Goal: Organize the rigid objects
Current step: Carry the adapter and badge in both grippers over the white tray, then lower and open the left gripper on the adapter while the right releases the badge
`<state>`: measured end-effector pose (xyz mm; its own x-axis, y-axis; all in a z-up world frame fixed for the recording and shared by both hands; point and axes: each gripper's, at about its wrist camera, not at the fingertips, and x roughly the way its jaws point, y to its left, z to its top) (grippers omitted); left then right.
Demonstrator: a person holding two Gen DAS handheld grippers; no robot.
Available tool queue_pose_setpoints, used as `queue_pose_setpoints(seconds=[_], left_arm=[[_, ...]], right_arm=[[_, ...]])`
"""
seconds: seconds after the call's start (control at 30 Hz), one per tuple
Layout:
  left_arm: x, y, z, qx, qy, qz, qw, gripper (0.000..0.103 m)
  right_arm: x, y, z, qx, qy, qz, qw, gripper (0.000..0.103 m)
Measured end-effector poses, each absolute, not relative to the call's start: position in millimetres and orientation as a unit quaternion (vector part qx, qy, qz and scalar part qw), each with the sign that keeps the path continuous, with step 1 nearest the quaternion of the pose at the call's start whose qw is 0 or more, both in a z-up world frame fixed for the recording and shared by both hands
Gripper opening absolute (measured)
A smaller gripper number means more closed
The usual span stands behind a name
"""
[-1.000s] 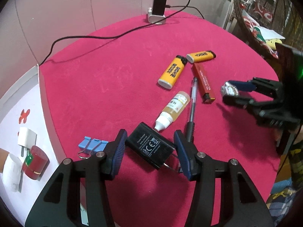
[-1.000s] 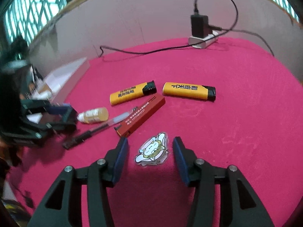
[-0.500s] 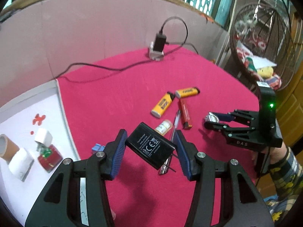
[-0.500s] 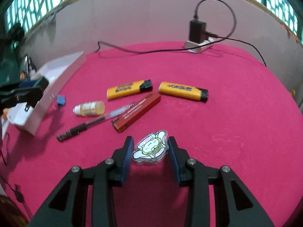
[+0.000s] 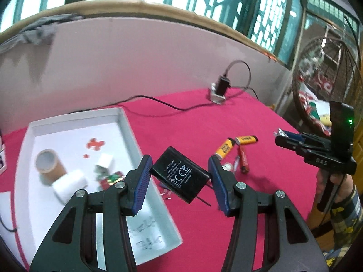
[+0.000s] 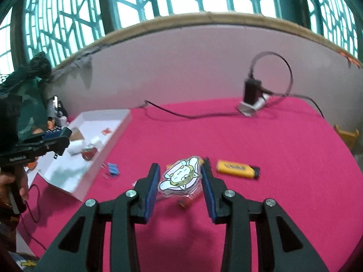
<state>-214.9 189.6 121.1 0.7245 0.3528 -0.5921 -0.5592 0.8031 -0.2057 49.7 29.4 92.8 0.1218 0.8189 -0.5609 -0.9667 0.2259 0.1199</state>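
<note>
The left tongs (image 5: 179, 178) clamp a black rectangular plastic travel charger (image 5: 180, 177) by its long sides, label up and prongs trailing, lifted near the edge of the shallow white cardboard tray (image 5: 127, 122), probably for dropping it among the items already there. The right tongs (image 6: 179, 180) grip a flat clear-edged cartoon character sticker-charm (image 6: 180, 176) by its edges, raised over a yellow plastic lighter (image 6: 234, 168) on the crimson felt-covered tabletop (image 6: 249, 136). Behind runs a pale wall under teal lattice windows

My left gripper (image 5: 179, 176) carries the charger (image 5: 180, 178) above the tray's (image 5: 127, 122) right wall; lighters (image 5: 246, 139) lie farther right
</note>
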Motion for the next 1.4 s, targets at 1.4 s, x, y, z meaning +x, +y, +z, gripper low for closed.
queue_pose_setpoints(seconds=[1.4], left_arm=[[-345,283,82,-0.253,0.242,0.445,0.824,0.051]], right_arm=[[-91,258,78,-0.211,0.316,0.690,0.617,0.036]])
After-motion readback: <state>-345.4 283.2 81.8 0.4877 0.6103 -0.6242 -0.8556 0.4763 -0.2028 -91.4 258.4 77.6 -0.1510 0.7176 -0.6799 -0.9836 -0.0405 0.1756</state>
